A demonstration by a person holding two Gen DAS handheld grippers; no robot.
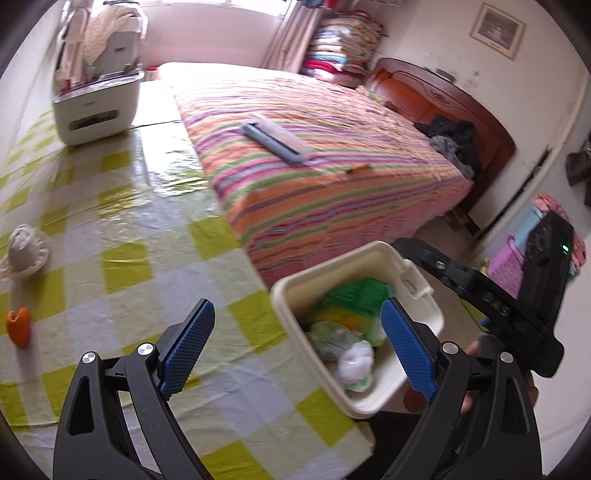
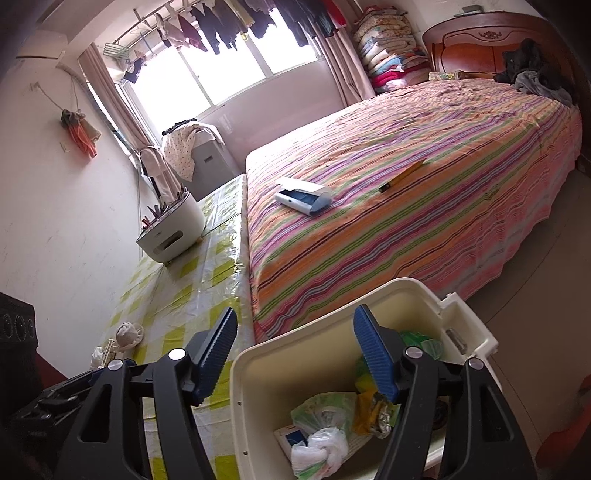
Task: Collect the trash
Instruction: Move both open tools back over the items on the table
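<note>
I am working in a lived-in bedroom of a home. A wide bed under a pink, orange and green striped cover [image 2: 424, 192] fills most of it, backed by a carved red-brown wooden headboard [image 2: 495, 40]. Folded quilts and blankets are stacked in a tall pile [image 2: 388, 55] in the corner. Dark laundry hangs on a rail across the bright window [image 2: 236, 62], and a small framed picture [image 1: 496, 29] hangs on the wall.
</note>
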